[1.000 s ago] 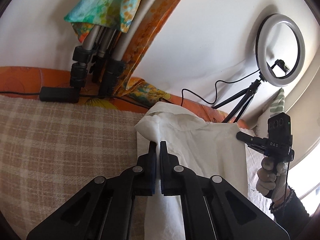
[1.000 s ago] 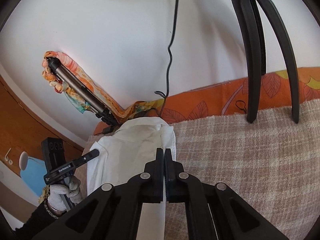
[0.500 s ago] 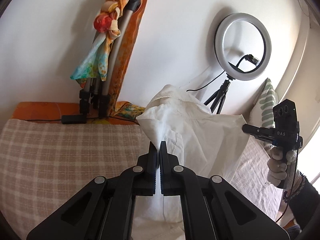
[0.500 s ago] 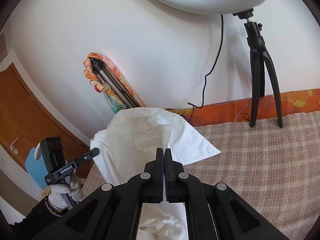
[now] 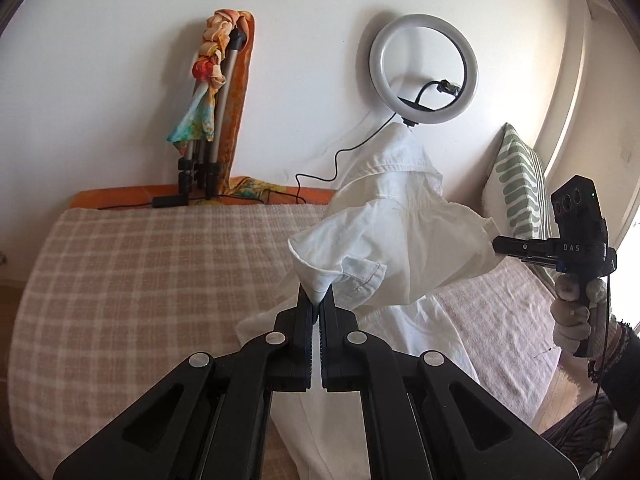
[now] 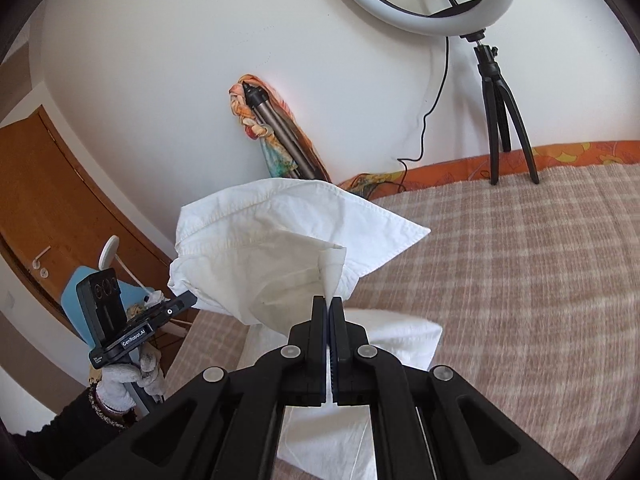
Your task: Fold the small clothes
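A small white shirt [image 5: 404,240] hangs in the air between my two grippers, above the checked beige bed cover [image 5: 140,280]. My left gripper [image 5: 316,300] is shut on one corner of it. My right gripper [image 6: 328,304] is shut on the other corner of the shirt [image 6: 280,248]. The right gripper also shows at the right in the left wrist view [image 5: 500,245], and the left gripper at the left in the right wrist view [image 6: 192,300]. The lower part of the shirt trails down onto the cover [image 6: 380,340].
A ring light [image 5: 424,76] on a black tripod [image 6: 504,120] stands at the back by the wall. A folded tripod wrapped in a colourful scarf [image 5: 212,120] leans on the wall. A green striped pillow [image 5: 516,184] is at the right. A wooden door [image 6: 48,184] is at the left.
Both grippers have risen and drawn back, lifting the shirt off the cover and spreading it in the air. Both stayed shut on it.
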The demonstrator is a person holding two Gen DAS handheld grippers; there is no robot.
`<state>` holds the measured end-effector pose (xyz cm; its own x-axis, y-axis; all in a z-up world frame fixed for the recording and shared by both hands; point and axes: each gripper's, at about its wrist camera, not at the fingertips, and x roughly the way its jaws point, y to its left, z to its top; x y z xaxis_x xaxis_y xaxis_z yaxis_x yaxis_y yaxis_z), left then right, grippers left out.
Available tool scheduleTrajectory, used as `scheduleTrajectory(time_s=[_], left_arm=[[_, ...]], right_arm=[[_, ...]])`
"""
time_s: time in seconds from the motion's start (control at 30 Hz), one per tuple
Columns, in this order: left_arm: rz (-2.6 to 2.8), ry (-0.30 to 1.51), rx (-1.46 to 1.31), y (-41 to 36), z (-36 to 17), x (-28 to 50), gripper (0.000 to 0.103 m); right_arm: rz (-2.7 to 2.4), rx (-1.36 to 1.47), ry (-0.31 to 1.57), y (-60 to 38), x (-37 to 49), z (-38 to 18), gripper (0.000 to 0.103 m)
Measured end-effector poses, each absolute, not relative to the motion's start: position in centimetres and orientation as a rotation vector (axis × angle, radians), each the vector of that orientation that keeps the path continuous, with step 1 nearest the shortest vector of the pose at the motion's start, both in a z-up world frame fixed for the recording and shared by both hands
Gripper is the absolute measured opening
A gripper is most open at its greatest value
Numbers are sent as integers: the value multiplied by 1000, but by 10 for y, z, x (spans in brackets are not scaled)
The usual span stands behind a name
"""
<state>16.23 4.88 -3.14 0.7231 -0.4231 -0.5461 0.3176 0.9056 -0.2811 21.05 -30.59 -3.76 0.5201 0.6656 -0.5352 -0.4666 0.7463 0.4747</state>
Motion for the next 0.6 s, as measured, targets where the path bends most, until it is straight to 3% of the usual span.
scheduleTrajectory(time_s=[0.5,0.6], left_arm=[[-410,796,-43,44,-90,74,2],[-408,798,-55,54,-85,60,10]], right_arm=[[616,136,855,-318,127,-99,0],[576,110,876,-331,116,-103,5]])
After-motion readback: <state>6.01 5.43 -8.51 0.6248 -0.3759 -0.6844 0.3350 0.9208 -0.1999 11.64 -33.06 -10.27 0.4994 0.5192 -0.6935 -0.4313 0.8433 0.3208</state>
